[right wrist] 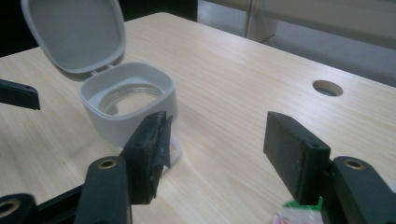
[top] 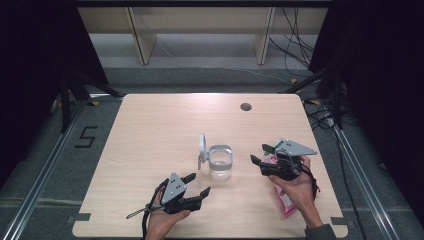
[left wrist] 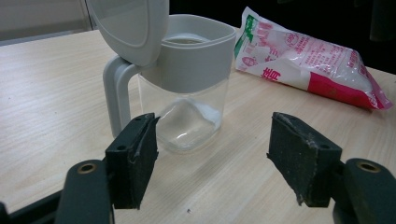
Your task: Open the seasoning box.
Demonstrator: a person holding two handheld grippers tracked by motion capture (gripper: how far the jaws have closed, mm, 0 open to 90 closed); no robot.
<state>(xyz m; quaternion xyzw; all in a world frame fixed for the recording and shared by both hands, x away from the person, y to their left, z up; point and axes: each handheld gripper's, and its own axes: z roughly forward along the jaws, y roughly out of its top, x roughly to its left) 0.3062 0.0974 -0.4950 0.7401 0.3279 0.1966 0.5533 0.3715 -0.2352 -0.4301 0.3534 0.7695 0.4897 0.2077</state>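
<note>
A clear jar (top: 220,162) with a grey collar stands in the middle of the table, and its hinged grey lid (top: 202,150) is flipped up on the left side. In the left gripper view the jar (left wrist: 191,93) sits just beyond my left gripper (left wrist: 212,154), whose jaws are open and empty. A pink and white bag (left wrist: 313,60) lies flat to the right of the jar. My left gripper (top: 199,183) points at the jar from the front. My right gripper (top: 258,153) is open to the jar's right, above the bag (top: 286,202). The jar (right wrist: 126,100) is left of the right gripper (right wrist: 215,149).
A round cable hole (top: 245,106) is set in the wooden table (top: 160,120) near its far edge. Shelving legs and cables stand on the floor beyond the table. Dark curtains hang on both sides.
</note>
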